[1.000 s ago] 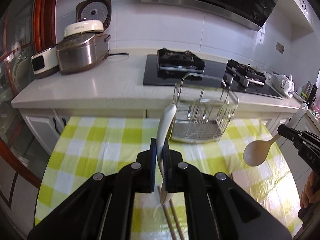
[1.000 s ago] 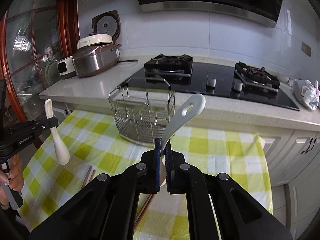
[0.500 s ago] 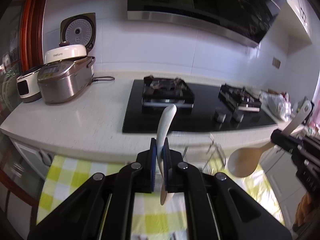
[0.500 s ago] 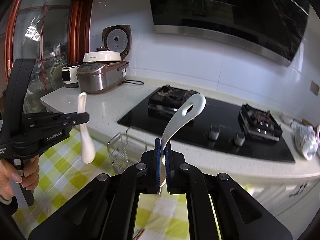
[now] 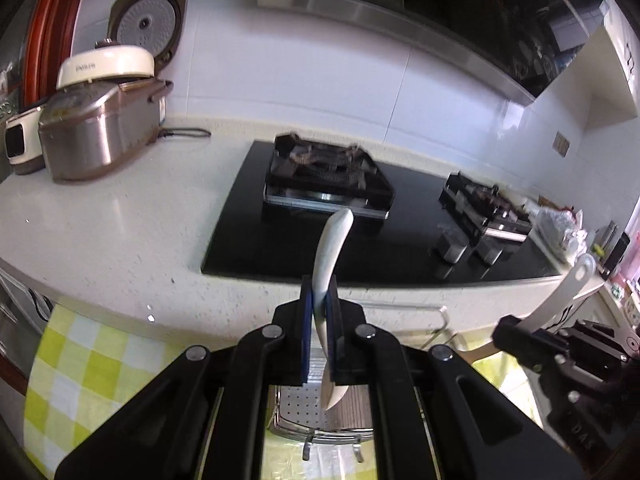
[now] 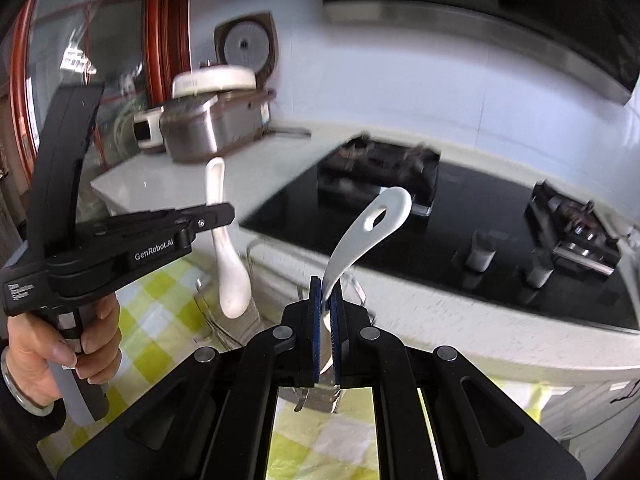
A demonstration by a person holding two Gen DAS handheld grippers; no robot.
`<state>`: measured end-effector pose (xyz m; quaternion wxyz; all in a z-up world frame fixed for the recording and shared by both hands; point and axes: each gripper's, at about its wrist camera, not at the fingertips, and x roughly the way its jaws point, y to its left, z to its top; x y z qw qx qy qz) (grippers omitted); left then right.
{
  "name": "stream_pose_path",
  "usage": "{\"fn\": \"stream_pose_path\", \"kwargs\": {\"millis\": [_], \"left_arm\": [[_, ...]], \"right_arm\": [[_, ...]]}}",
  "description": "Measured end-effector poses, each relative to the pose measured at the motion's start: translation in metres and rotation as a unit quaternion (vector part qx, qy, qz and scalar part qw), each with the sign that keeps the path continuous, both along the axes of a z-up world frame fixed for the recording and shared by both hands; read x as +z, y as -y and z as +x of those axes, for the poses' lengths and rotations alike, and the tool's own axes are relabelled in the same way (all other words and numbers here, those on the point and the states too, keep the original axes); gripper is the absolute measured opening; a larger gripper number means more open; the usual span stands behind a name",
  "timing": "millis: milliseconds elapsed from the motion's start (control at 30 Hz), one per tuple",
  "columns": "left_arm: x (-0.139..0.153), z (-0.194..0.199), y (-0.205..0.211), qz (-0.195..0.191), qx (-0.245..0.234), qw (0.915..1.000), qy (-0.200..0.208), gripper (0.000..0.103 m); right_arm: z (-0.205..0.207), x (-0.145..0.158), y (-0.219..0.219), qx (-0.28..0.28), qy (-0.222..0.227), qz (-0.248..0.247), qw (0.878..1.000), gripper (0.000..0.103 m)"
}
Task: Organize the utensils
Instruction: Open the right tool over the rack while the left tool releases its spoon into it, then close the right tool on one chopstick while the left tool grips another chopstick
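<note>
My left gripper [image 5: 320, 294] is shut on a white ceramic soup spoon [image 5: 332, 248], handle up and bowl hanging down. Directly beneath it sits the wire utensil rack [image 5: 316, 432], mostly hidden by the fingers. My right gripper [image 6: 326, 300] is shut on a white rice paddle [image 6: 368, 236], whose holed handle points up. In the right wrist view the left gripper [image 6: 218, 214] holds the soup spoon [image 6: 228, 268] above the rack [image 6: 212, 320], with a hand [image 6: 60, 344] on its grip. In the left wrist view the right gripper [image 5: 508, 330] carries the paddle [image 5: 568, 292] at the right.
A white counter [image 5: 120, 232] runs behind the yellow-checked tablecloth [image 5: 80, 368]. On the counter lie a black gas hob [image 5: 328, 176] and two rice cookers [image 5: 100, 128] at the left. A crumpled bag [image 5: 560, 224] lies at the far right.
Both grippers have moved forward towards the counter with their utensils. The rack, once ahead of them, now lies beneath them, and the two grippers have come closer together.
</note>
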<state>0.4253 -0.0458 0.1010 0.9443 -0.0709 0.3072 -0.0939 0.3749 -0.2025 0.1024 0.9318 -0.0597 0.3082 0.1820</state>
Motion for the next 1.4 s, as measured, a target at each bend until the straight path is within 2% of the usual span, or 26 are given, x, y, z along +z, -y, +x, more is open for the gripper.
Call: {"fn": "stream_pose_path", "kwargs": {"millis": [133, 167, 200, 233, 267, 300, 367, 467, 533, 600, 700, 733, 833, 900, 967, 1033, 1133, 1267, 1400], "left_arm": [[-0.028, 0.005, 0.005, 0.021, -0.001, 0.9997, -0.011, 0.007], [-0.031, 0.004, 0.004, 0.025, 0.002, 0.9996, -0.009, 0.013], [-0.033, 0.003, 0.003, 0.03, 0.006, 0.9995, -0.007, 0.024], [-0.035, 0.002, 0.001, 0.035, 0.011, 0.9993, -0.004, 0.03], [-0.035, 0.0, -0.002, 0.036, 0.016, 0.9992, 0.001, 0.037], [-0.035, -0.003, -0.005, 0.036, 0.02, 0.9991, 0.004, 0.039], [-0.032, -0.007, -0.01, 0.038, 0.025, 0.999, 0.006, 0.039], [-0.03, -0.014, -0.018, 0.043, 0.039, 0.9983, 0.005, 0.04], [-0.027, -0.023, -0.026, 0.05, 0.055, 0.9972, 0.008, 0.047], [-0.022, -0.038, -0.037, 0.058, 0.075, 0.9953, 0.02, 0.06], [-0.017, -0.062, -0.05, 0.066, 0.084, 0.9938, 0.03, 0.063], [-0.015, -0.069, -0.053, 0.067, 0.082, 0.994, 0.03, 0.065], [-0.015, -0.096, -0.062, 0.058, 0.056, 0.9963, 0.028, 0.08], [-0.015, -0.122, -0.069, 0.042, 0.024, 0.9982, 0.037, 0.091], [-0.017, -0.142, -0.073, 0.024, -0.001, 0.9986, 0.046, 0.097], [-0.021, -0.163, -0.078, 0.011, -0.024, 0.9989, 0.039, 0.098], [-0.032, -0.191, -0.08, 0.012, -0.039, 0.999, 0.021, 0.098], [-0.051, -0.226, -0.082, 0.017, -0.046, 0.9988, 0.003, 0.098], [-0.077, -0.255, -0.088, 0.001, -0.047, 0.9987, -0.021, 0.098]], "right_arm": [[0.011, -0.024, -0.003, 0.008, -0.028, -0.003, 1.0, 0.008], [0.011, -0.028, -0.003, 0.01, -0.031, -0.004, 0.999, 0.01], [0.011, -0.03, -0.002, 0.009, -0.031, -0.003, 0.999, 0.015], [0.011, -0.031, 0.001, 0.005, -0.03, 0.002, 1.0, 0.02], [0.011, -0.031, 0.004, 0.001, -0.029, 0.007, 1.0, 0.039], [0.009, -0.029, 0.007, -0.001, -0.025, 0.013, 1.0, 0.061], [0.004, -0.023, 0.013, -0.007, -0.006, 0.024, 1.0, 0.063], [0.001, -0.017, 0.019, -0.019, -0.003, 0.028, 0.999, 0.063], [-0.005, -0.013, 0.025, -0.031, 0.003, 0.027, 0.999, 0.063], [-0.012, -0.011, 0.031, -0.04, 0.007, 0.03, 0.999, 0.063], [-0.024, -0.01, 0.042, -0.053, 0.004, 0.04, 0.998, 0.063], [-0.03, -0.012, 0.045, -0.058, 0.002, 0.043, 0.997, 0.063], [-0.049, -0.016, 0.049, -0.063, -0.003, 0.045, 0.997, 0.063], [-0.064, -0.02, 0.049, -0.063, -0.004, 0.044, 0.997, 0.064], [-0.083, -0.026, 0.05, -0.065, -0.005, 0.041, 0.997, 0.067], [-0.1, -0.034, 0.052, -0.07, -0.012, 0.042, 0.997, 0.068], [-0.123, -0.047, 0.055, -0.08, -0.025, 0.051, 0.995, 0.069], [-0.158, -0.067, 0.058, -0.097, -0.036, 0.073, 0.992, 0.073], [-0.186, -0.089, 0.057, -0.123, -0.054, 0.083, 0.988, 0.073]]}}
